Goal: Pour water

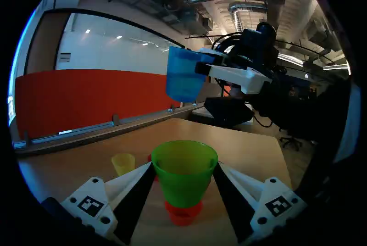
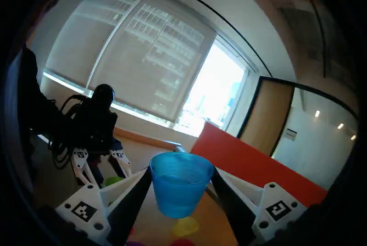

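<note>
A red wall panel [image 1: 82, 99] fills the left of the left gripper view under a glass wall, and it also runs along the lower right of the right gripper view, where a wide window [image 2: 137, 62] with a drawn blind takes up the upper left. A wooden tabletop [image 1: 247, 154] spreads across the lower half of the left gripper view.

The left gripper [image 1: 183, 168] reaches in from the bottom of its own view. Its fingers are clamped on the sides of a green cup [image 1: 183, 177], which stands upright at the lower centre. In the right gripper view the left gripper appears smaller at the lower left, under a dark camera and cables.

The right gripper [image 2: 181, 177] has its fingers closed against both sides of a blue cup [image 2: 180, 191] at the lower centre of its view. In the left gripper view this blue cup hangs in the upper centre, high above the tabletop and roughly upright. Whether it holds water cannot be told.

An orange cup [image 1: 183, 214] sits right beneath the green cup's base; whether the two touch is unclear. A small yellow cup [image 1: 123, 163] stands on the tabletop just left of the green cup.
</note>
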The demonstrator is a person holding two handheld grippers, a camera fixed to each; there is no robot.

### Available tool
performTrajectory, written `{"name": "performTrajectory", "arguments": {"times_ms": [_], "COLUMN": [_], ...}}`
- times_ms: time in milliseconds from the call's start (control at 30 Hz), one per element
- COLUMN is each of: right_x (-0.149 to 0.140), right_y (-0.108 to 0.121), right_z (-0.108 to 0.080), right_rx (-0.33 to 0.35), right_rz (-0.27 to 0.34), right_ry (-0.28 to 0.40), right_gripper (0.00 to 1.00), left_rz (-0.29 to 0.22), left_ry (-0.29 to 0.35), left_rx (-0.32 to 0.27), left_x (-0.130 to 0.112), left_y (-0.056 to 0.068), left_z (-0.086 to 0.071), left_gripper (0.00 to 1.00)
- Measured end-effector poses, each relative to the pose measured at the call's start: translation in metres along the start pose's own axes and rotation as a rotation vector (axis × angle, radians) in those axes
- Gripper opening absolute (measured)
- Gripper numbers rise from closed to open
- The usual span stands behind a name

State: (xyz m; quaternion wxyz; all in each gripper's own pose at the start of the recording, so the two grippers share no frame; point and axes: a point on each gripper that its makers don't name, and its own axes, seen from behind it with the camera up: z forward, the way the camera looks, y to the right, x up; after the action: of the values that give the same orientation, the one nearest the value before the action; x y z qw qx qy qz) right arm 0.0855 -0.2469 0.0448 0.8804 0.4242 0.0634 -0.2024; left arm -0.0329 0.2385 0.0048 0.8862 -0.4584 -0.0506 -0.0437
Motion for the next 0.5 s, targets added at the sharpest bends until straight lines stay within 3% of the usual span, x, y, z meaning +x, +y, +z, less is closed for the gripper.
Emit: {"name": "performTrajectory", "arguments": {"times_ms": [500], "right_x": [0.003], "right_y": [0.003], "right_z": [0.010], "right_rx": [-0.011], "right_rz": [-0.147], "right_ry": [-0.015], "right_gripper": [0.93], "left_rz": [0.057], "left_ry": [0.006], "left_rx": [-0.023], "left_x": [0.000], "left_y": [0.012], "left_z": [0.002], "left_gripper": [0.86]}}
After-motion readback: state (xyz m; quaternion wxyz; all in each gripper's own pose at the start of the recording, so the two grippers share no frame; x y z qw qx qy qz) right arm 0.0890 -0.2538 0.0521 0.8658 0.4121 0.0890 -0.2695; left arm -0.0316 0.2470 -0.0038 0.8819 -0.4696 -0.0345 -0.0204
